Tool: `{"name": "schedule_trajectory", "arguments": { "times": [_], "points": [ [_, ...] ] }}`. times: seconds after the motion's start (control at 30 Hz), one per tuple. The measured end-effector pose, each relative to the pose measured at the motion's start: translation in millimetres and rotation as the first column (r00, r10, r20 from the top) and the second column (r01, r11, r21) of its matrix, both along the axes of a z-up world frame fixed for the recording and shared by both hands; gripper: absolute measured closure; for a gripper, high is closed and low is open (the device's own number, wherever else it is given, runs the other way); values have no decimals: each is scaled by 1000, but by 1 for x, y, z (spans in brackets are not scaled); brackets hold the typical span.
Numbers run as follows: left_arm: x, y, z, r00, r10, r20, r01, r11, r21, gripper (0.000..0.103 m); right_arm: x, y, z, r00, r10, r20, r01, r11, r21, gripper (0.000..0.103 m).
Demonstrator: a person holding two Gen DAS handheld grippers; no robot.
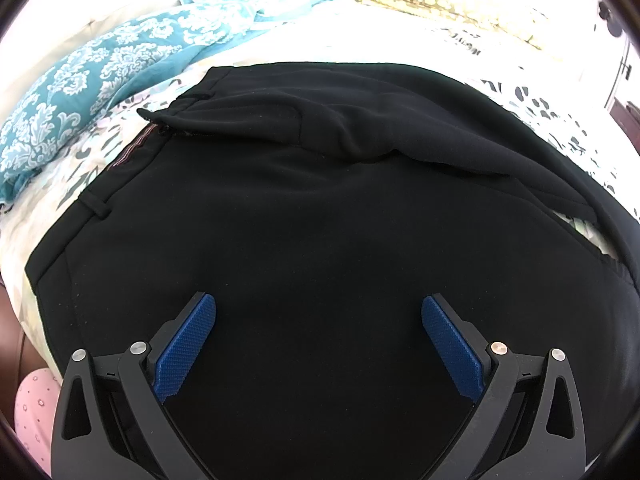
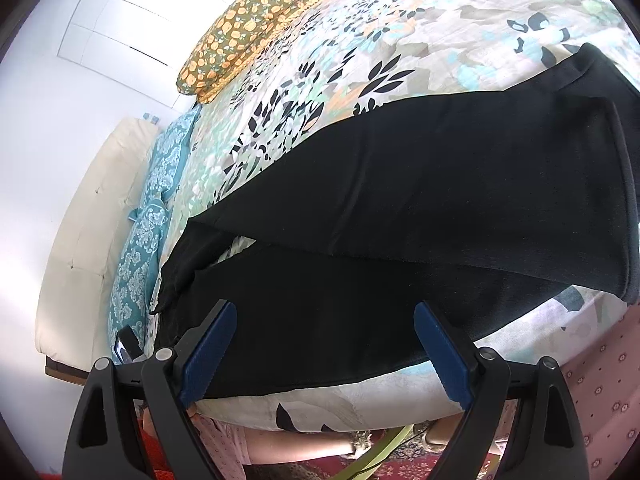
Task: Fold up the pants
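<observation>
Both grippers, left gripper and right gripper, hang wide open and empty above the black fabric pants spread on the floral-sheeted bed.

My view covers a bed with a floral-print cover, a mustard flower-patterned pillow, a teal damask pillow, a cream padded headboard, a white panelled wall and a red patterned rug.

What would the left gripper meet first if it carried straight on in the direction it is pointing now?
Probably the black pants: the open left gripper points at their seat, which fills the view ahead between its fingers. How near the cloth is cannot be judged.
</observation>
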State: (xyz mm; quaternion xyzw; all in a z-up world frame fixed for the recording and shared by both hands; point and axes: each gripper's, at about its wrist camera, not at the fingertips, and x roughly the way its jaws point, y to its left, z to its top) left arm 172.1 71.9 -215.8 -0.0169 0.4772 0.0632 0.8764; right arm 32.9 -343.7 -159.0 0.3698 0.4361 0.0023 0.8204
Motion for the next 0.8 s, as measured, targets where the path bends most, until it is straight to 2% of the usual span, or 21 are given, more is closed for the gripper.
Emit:
{"name": "schedule_trajectory", "arguments": {
  "times": [0.1,0.2,0.27,0.33,0.43,0.53,0.67,0.73,0.8],
  "points": [
    [-1,1,1,1000,-4,-6,4,1000,-4,0,-6,-16,10,999,-37,9,37,999,1,13],
    [-2,3,2,1000,-7,-15,7,1000,-13,0,-25,-56,26,982,-184,49,183,983,25,13],
    [-2,3,2,1000,-6,-17,6,1000,-16,0,-40,-83,30,957,-285,49,280,956,85,13],
    [1,3,2,1000,3,-16,-3,1000,-10,0,-50,-94,28,945,-326,28,317,934,168,13],
    [4,2,1,1000,11,-13,-11,1000,-1,0,-50,-79,14,953,-302,-1,289,910,297,10],
    [4,3,1,1000,10,-15,-10,1000,-4,0,-30,-56,-11,970,-240,-43,239,903,357,8],
    [1,3,1,1000,-1,-18,1,1000,-1,0,-8,-50,-33,961,-272,-60,277,910,308,8],
    [-1,4,2,1000,-5,-21,5,1000,-1,0,-9,-56,-33,950,-311,-32,305,899,316,8],
    [-2,5,2,1000,-5,-23,5,1000,-2,0,-8,-61,-35,946,-324,-35,320,903,287,8]
  ]
}}
